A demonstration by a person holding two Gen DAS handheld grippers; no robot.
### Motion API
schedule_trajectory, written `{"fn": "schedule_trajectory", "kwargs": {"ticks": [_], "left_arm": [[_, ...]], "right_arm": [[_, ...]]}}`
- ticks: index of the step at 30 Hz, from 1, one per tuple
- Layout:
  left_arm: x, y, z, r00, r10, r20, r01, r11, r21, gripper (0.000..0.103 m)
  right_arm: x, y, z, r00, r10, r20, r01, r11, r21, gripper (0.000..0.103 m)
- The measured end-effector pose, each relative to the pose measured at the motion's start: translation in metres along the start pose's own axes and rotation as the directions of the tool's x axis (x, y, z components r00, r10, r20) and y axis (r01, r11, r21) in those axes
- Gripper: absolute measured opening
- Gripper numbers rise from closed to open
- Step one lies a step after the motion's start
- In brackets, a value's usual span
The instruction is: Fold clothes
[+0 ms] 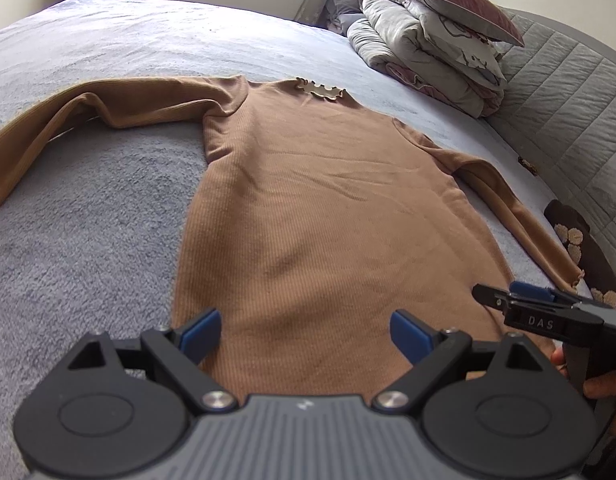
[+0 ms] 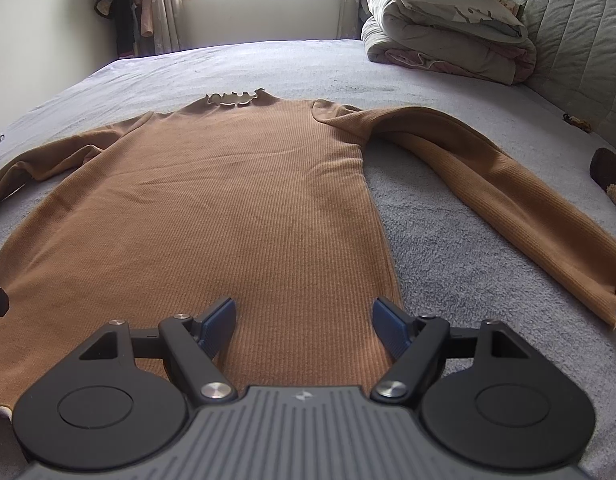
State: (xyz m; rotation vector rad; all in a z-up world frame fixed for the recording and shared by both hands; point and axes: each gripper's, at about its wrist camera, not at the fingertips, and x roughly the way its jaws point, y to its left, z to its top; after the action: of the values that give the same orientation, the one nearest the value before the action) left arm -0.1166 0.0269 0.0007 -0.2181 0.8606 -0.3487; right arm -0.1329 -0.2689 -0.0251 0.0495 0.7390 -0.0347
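A tan ribbed long-sleeved top (image 1: 308, 200) (image 2: 211, 208) lies flat on the bed, its frilled collar (image 1: 320, 90) (image 2: 235, 98) far from me and both sleeves spread out to the sides. My left gripper (image 1: 305, 330) hovers open above the hem near its left corner, nothing between its blue pads. My right gripper (image 2: 303, 322) hangs open over the hem near the right side seam, also holding nothing. In the left wrist view the right gripper (image 1: 504, 302) shows from the side at the right edge, with a hand behind it.
The bed is covered by a grey fleecy blanket (image 1: 87, 248) (image 2: 468, 248). A stack of folded quilts and pillows (image 1: 432, 48) (image 2: 448, 32) sits at the far right by the quilted headboard (image 1: 568, 120). A dark brown plush item (image 1: 576, 236) (image 2: 612, 176) lies beyond the right sleeve.
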Motion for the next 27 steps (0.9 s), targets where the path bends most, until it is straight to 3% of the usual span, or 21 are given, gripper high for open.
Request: {"fn": "schedule_trajectory", "kwargs": {"ticks": [13,27], "left_arm": [[0.011,-0.006,0.023,0.999,0.026,0.033,-0.024,0.998,-0.057,0.093],[0.016,-0.005,0.038,0.997,0.055,0.06,-0.049,0.995,-0.092,0.093]], "right_arm": [[0.002,-0.002,0.004,0.996,0.053,-0.078,-0.055,0.998,-0.029,0.087],[0.001,-0.005,0.016,0.996,0.065,-0.066,-0.068,0.997,-0.039,0.087]]}}
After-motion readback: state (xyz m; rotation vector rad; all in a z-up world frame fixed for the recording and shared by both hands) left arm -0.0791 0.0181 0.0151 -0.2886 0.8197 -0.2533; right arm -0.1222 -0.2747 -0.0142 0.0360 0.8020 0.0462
